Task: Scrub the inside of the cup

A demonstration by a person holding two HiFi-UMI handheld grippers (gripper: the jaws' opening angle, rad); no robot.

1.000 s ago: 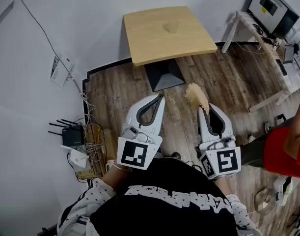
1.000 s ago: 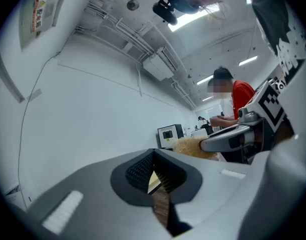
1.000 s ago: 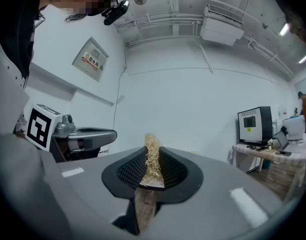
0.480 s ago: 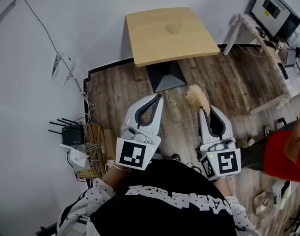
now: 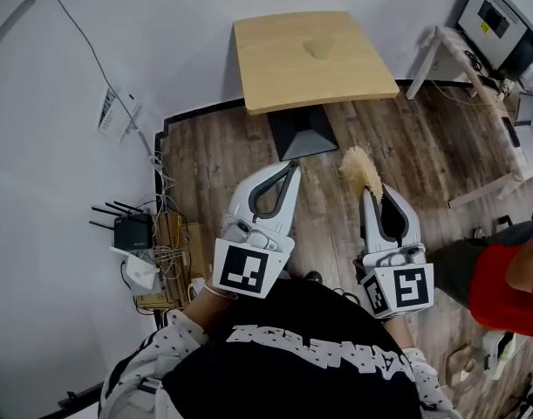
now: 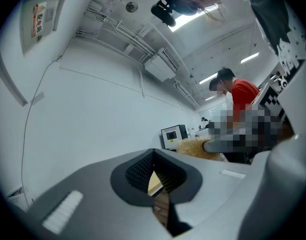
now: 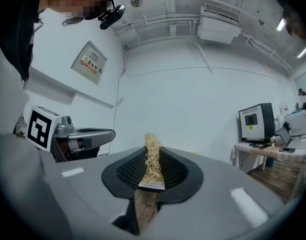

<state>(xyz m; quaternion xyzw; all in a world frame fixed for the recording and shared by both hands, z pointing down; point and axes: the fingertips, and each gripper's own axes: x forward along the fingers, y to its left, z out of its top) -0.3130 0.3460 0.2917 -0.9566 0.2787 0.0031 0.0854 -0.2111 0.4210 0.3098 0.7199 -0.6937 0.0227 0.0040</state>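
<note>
A person in a black printed top stands over a wood floor [image 5: 205, 173], holding both tools level and side by side, pointed toward a small wooden table [image 5: 283, 68] against a white wall.

The left gripper [image 5: 292, 169] is closed tip to tip with nothing in it. In the left gripper view [image 6: 154, 173] only a sliver of table and floor shows past the ribbed pads.

The right gripper [image 5: 370, 192] is clamped on a scrubber [image 5: 358, 166], a tuft of pale straw-like fibre that sticks out beyond the jaw tips. In the right gripper view [image 7: 151, 176] the scrubber [image 7: 153, 156] stands upright between the pads, which press on it from both sides.

A small tan shape [image 5: 318, 49] sits near the middle of the table top, well apart from both tools. It is too faint against the wood to tell whether it is the cup.

At far right, a second person in red [image 5: 510, 278] stands near a white desk with a monitor [image 5: 502, 16]. A router [image 5: 126, 231] and a tangle of cables lie on the floor by the left wall.
</note>
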